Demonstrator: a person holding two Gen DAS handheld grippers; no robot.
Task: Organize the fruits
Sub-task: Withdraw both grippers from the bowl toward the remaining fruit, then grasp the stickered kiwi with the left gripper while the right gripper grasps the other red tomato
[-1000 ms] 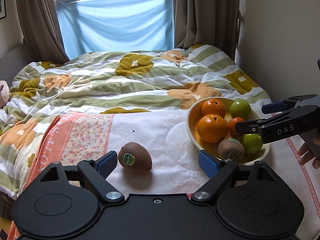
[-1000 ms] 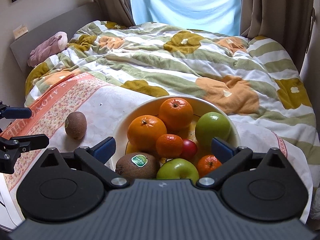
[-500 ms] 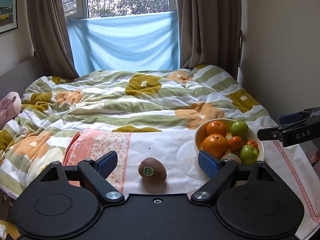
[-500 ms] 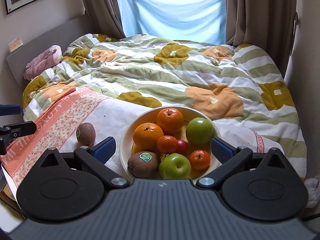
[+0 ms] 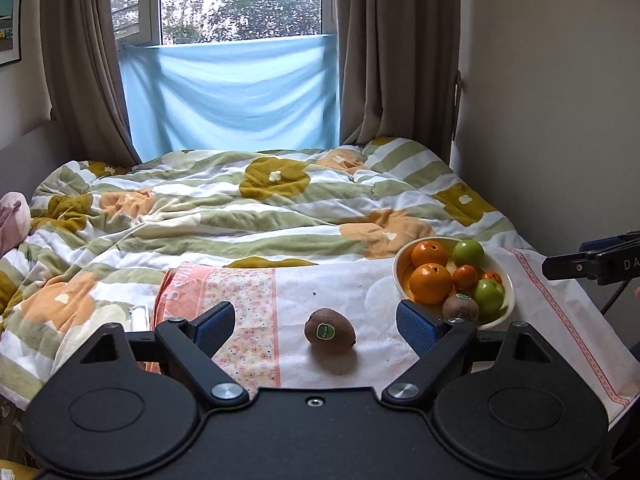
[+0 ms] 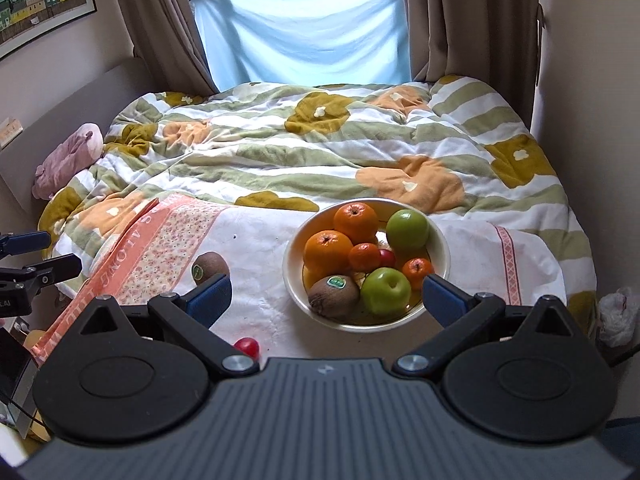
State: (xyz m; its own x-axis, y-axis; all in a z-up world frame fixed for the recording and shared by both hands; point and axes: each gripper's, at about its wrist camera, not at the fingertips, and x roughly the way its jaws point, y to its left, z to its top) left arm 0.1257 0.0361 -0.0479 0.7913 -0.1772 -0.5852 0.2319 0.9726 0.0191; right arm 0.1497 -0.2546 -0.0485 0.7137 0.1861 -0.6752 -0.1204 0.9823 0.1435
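A cream bowl [image 6: 440,240] on the white cloth holds oranges, green apples, small tangerines, a red fruit and a kiwi [image 6: 334,295]; the bowl also shows in the left wrist view [image 5: 400,268]. A loose kiwi [image 5: 329,332] lies on the cloth left of the bowl, partly hidden in the right wrist view [image 6: 208,266]. A small red fruit [image 6: 247,347] lies near the front edge. My left gripper [image 5: 316,326] is open and empty, with the loose kiwi between its fingers' lines. My right gripper [image 6: 326,296] is open and empty, in front of the bowl.
The cloth [image 5: 360,292] with an orange flowered band lies on a bed with a flower-patterned quilt [image 5: 260,208]. A pink soft toy [image 6: 64,160] lies at the left by the headboard. A wall stands close on the right. A plastic bag [image 6: 616,316] sits beside the bed.
Both grippers have pulled back and up from the bed, so the bowl and loose kiwi look smaller and farther. Both stay open. The small red fruit has come into view.
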